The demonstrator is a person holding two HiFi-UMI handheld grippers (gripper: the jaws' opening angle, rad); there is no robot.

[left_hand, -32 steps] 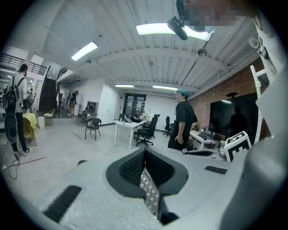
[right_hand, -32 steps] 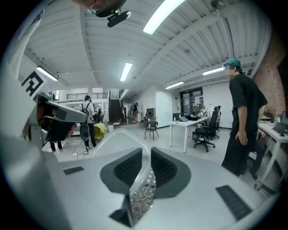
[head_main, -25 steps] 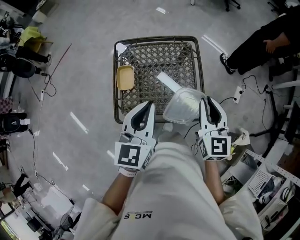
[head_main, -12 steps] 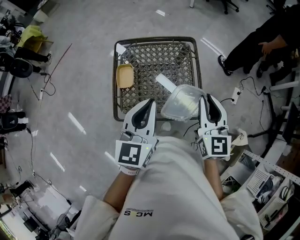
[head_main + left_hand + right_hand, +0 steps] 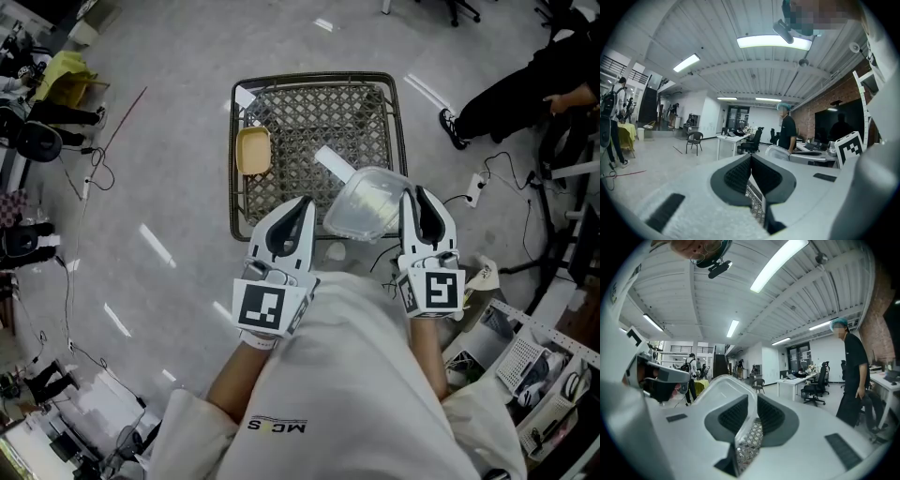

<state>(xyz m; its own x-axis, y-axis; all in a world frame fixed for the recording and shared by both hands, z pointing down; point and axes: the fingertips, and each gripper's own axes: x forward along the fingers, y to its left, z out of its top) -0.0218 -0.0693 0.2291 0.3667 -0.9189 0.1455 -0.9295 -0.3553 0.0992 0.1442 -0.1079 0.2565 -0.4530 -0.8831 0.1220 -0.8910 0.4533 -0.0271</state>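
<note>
Head view: clear tub [image 5: 367, 204] in right tool [image 5: 419, 195]

Bright, even white light from overhead; shadows are faint and soft.
Long ceiling lamps [image 5: 773, 42] burn out to white in both gripper views, and the grey floor [image 5: 178, 141] throws back pale streaks. Those two views bulge and go black at their round edges. The left gripper [image 5: 751, 158] and right gripper [image 5: 753, 401] look soft, close to the lens. The clear tub [image 5: 367, 204] carries a milky sheen.

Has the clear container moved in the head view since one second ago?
No. The container stays over the basket's near right corner, held by the right hand-held gripper.
</note>
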